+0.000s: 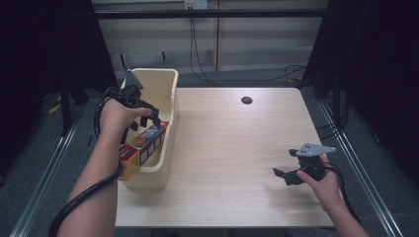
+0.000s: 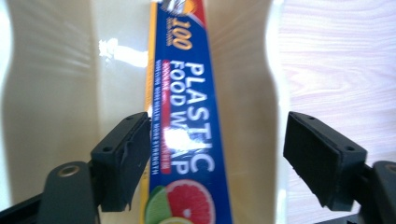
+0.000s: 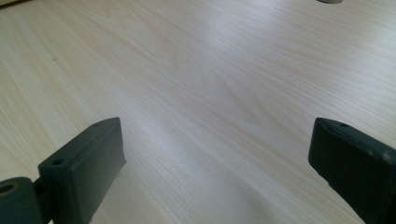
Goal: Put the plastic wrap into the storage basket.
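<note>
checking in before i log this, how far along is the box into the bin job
Mostly done: the plastic food wrap box already lies in the cream bin. In hand: the left gripper is above it, jaws apart with a gap on one side. The right gripper is open over the bare table. Left: withdrawing the left gripper.

We count one cream bin (image 1: 168,94), one box of plastic food wrap (image 2: 187,135) lying in it, one wooden table (image 1: 232,148) with one round hole (image 1: 246,100), and two hand-held grippers, left (image 1: 143,116) and right (image 1: 284,175).
</note>
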A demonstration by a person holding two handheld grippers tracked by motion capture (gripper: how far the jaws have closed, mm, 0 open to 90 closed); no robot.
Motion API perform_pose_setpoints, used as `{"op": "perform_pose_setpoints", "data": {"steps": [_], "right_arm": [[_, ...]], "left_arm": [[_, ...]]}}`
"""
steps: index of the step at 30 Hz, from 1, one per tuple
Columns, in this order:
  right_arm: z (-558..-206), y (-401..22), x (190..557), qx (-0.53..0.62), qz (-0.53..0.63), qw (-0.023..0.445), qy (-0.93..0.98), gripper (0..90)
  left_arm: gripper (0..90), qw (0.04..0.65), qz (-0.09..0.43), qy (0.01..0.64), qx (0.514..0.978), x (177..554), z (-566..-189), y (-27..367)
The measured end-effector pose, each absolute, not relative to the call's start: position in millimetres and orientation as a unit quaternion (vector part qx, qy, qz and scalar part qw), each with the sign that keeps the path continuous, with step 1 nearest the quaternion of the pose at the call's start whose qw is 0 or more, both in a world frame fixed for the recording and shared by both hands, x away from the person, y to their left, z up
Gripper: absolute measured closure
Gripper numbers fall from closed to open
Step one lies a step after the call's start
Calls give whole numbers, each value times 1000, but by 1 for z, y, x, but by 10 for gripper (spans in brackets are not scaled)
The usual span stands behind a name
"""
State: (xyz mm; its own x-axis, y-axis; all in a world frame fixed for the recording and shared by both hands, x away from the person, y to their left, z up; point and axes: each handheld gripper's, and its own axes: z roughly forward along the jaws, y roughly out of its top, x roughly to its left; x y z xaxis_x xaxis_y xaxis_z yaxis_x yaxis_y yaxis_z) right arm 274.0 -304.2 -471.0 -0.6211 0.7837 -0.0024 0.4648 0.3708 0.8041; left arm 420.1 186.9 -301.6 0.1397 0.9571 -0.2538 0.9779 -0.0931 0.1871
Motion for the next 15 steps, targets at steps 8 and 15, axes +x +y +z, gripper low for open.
{"op": "perform_pose_setpoints", "data": {"steps": [8,15], "right_arm": [[-470,-302,274,387,407,193,804,35],[-469,-300,276,383,408,192,806,35]], "left_arm": [[178,182,-39,635,750,418,-292,171],[171,198,-50,620,758,418,-291,153]]}}
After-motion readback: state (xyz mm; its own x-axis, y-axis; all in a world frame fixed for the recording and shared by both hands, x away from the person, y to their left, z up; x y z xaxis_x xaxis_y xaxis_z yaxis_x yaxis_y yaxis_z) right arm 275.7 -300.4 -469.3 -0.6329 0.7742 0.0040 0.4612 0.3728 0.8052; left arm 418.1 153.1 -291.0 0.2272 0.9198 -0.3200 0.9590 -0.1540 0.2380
